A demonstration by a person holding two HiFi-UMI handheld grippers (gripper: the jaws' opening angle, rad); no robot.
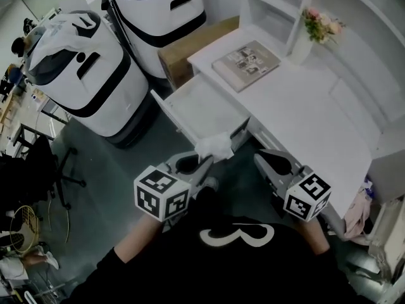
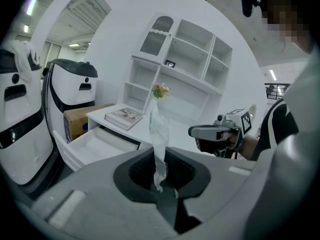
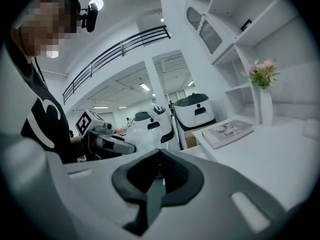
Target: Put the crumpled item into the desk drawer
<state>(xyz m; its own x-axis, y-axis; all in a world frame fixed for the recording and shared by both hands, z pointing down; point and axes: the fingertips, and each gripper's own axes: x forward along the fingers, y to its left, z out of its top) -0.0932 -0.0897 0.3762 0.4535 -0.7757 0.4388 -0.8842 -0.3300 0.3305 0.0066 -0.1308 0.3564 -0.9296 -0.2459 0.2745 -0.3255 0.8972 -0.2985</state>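
Two grippers sit low in front of me, at the near left side of the desk (image 1: 304,113). The left gripper (image 1: 204,163) has its jaws pinched on the crumpled item (image 1: 215,145), a pale, thin, wrinkled wad. In the left gripper view it shows as a narrow strip. Its long axis runs out along the jaws, and its free end points away from me toward the far shelf unit (image 2: 185,69).

From the head view the item hangs at the near end of the drawer (image 1: 205,109), just over its near side wall. I cannot tell whether it touches the wall. The drawer is pulled out to the left, and its white floor is in plain sight with nothing but the item's edge over it.

The right gripper (image 1: 262,162) has its jaws pressed together on nothing. It sits just right of the item, beside the desk's edge.

On the far part of the desk lie a book (image 1: 245,64) and a vase of flowers (image 1: 316,30), well apart from the drawer. A cardboard box (image 1: 196,43) stands to the far left. Open floor (image 1: 120,170) separates the drawer front from the white machines (image 1: 82,75) on the left.
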